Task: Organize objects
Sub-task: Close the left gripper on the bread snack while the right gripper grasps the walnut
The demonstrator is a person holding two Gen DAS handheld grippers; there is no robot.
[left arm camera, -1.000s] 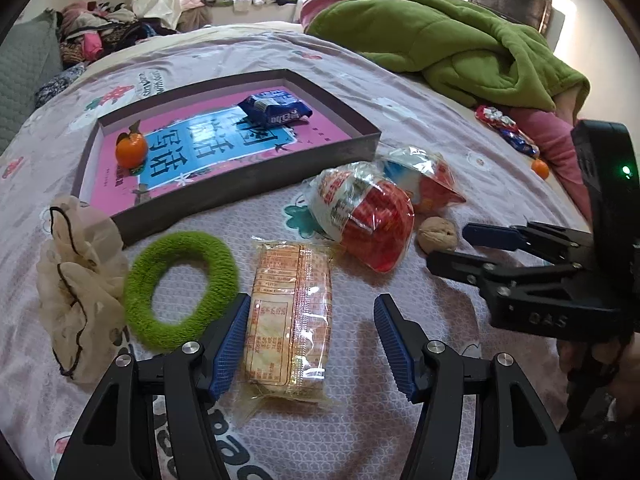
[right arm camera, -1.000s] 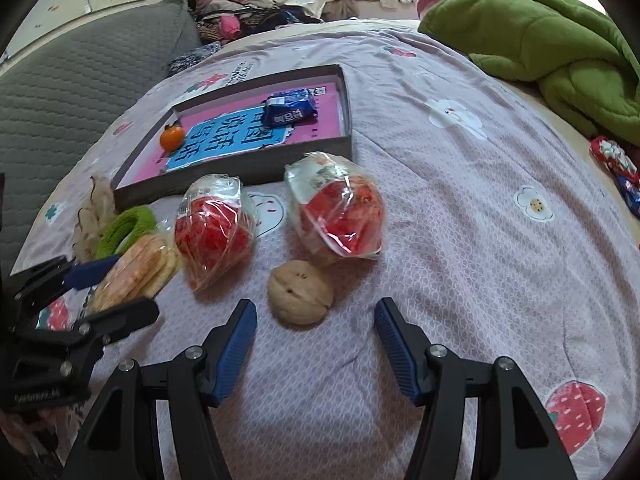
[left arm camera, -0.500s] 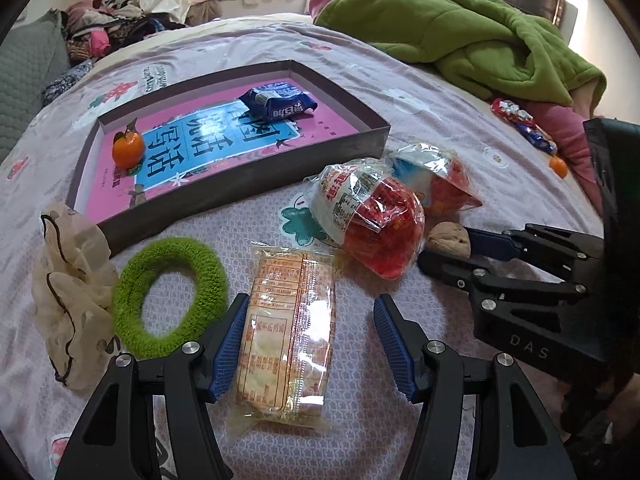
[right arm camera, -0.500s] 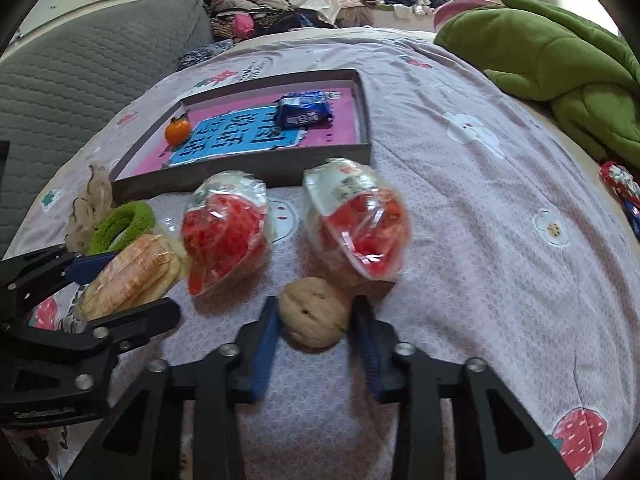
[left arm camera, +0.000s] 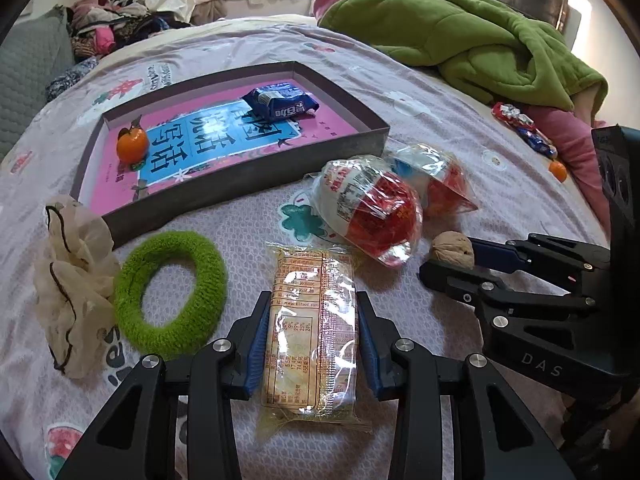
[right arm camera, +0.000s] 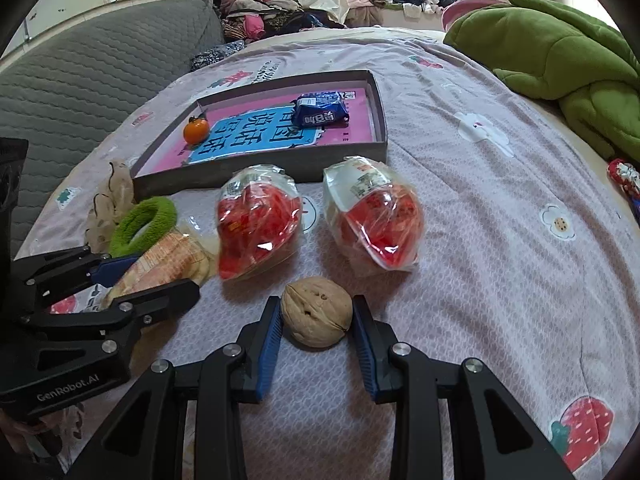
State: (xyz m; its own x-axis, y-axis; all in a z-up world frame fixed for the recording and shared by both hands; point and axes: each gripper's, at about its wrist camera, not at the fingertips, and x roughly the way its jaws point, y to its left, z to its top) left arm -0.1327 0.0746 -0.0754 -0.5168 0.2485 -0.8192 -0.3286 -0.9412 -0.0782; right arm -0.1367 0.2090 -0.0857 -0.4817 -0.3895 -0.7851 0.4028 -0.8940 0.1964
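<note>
My left gripper [left arm camera: 312, 320] is shut on a clear-wrapped cracker packet [left arm camera: 310, 328] lying on the bed. My right gripper [right arm camera: 317, 314] is shut on a walnut [right arm camera: 317, 312], which also shows in the left wrist view [left arm camera: 451, 249]. A grey box [left arm camera: 256, 190] with a pink and blue bottom holds an orange fruit [left arm camera: 132, 145] and a blue snack pack [left arm camera: 280, 103]. Two red snack bags [right arm camera: 256, 226] [right arm camera: 374, 222] lie in front of the box. A green ring [left arm camera: 170, 284] and a cream scrunchie [left arm camera: 72, 280] lie to the left.
A green blanket [left arm camera: 460, 36] is piled at the far right of the bed. Wrapped sweets [left arm camera: 524, 128] and a small orange [left arm camera: 558, 171] lie by a pink pillow. Clothes [right arm camera: 280, 12] are heaped at the far end. A grey quilted cushion [right arm camera: 80, 80] runs along the left.
Both grippers moved forward and closed: the left one on the cracker packet, the right one on the walnut.
</note>
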